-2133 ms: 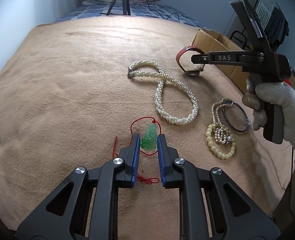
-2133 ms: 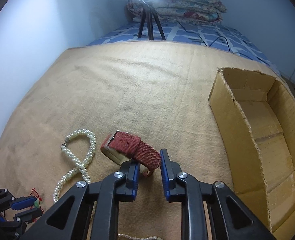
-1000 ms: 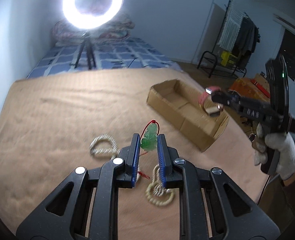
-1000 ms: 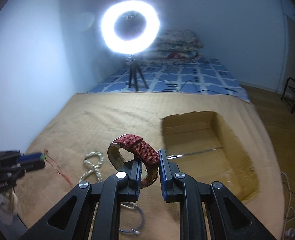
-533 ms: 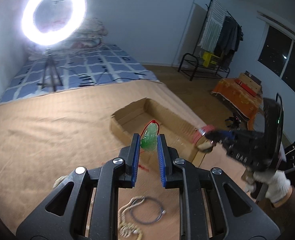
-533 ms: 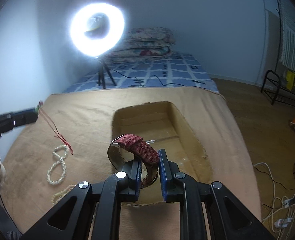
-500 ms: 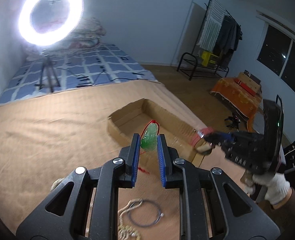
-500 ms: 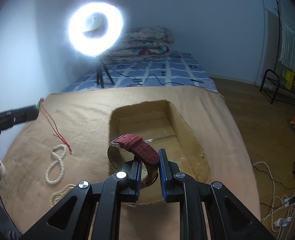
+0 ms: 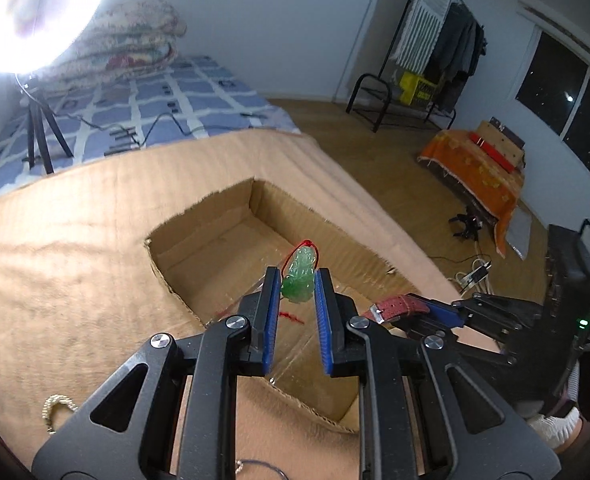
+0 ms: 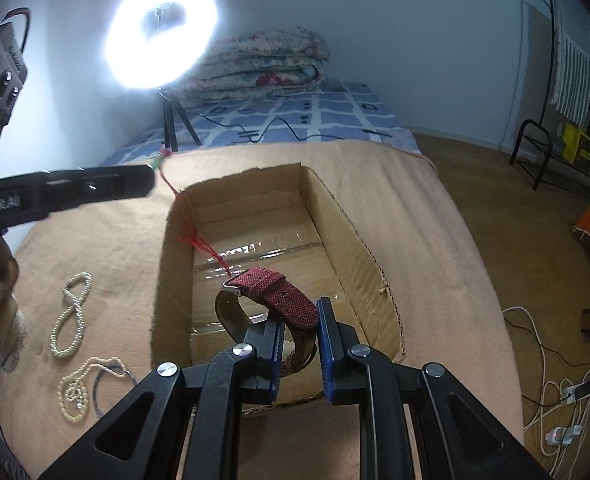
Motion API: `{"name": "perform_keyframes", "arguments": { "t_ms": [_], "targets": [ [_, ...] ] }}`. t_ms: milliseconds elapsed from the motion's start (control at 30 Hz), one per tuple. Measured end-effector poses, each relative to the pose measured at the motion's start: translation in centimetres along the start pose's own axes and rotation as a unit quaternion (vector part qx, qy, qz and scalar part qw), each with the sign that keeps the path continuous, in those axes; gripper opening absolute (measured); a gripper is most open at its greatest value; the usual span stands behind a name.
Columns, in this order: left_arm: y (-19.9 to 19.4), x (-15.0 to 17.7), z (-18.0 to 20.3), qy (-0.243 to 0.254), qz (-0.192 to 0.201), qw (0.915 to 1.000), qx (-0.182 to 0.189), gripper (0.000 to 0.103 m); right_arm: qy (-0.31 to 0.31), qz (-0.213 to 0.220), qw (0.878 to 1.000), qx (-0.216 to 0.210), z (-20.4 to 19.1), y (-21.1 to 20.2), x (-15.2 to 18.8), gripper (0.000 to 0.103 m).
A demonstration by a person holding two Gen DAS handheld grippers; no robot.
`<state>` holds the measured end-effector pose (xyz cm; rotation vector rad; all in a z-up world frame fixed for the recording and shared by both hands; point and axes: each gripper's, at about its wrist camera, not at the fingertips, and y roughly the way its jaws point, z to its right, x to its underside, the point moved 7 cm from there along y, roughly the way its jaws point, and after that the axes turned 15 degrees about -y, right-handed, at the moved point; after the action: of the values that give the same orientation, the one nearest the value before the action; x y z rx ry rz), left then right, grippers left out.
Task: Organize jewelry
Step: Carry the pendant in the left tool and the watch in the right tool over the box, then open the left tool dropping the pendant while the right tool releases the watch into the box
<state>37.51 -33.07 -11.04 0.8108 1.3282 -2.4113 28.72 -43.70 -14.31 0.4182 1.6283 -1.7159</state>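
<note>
My left gripper [image 9: 298,286] is shut on a green jade pendant [image 9: 299,276] whose red cord hangs down into the open cardboard box [image 9: 163,264]. It hovers over the box's near half. My right gripper [image 10: 299,320] is shut on a red woven watch [image 10: 273,292] and holds it above the box [image 10: 175,248] floor, near the front wall. In the left wrist view the right gripper [image 9: 387,314] comes in from the right with the watch strap [image 9: 397,306]. In the right wrist view the left gripper [image 10: 153,174] reaches in from the left, red cord [image 10: 193,236] trailing.
The box lies on a tan blanket [image 10: 411,216]. Left of it lie a twisted pearl necklace [image 10: 73,314], a pale bead strand [image 10: 77,390] and a thin blue bangle [image 10: 107,380]. A ring light [image 10: 161,30] on a tripod stands behind. The floor with cables drops off to the right.
Both grippers have travelled from above the loose jewelry to over the box, each keeping its piece. The box now fills the middle of both views, and the grippers are closer together.
</note>
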Motion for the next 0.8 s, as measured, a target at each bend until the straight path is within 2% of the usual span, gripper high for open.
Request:
{"name": "perform_keyframes", "arguments": {
  "t_ms": [367,800],
  "targets": [
    [4.5,0.8,-1.0,-0.006,-0.03,0.9987,-0.04,0.016,-0.006,-0.026,1.0,-0.01,-0.3,2.9,0.8,0.014],
    [7.4,1.0,-1.4,-0.009,-0.055,0.9965,-0.062,0.016,-0.028,-0.047,0.998,-0.02,-1.6,4.3,0.9,0.014]
  ]
}}
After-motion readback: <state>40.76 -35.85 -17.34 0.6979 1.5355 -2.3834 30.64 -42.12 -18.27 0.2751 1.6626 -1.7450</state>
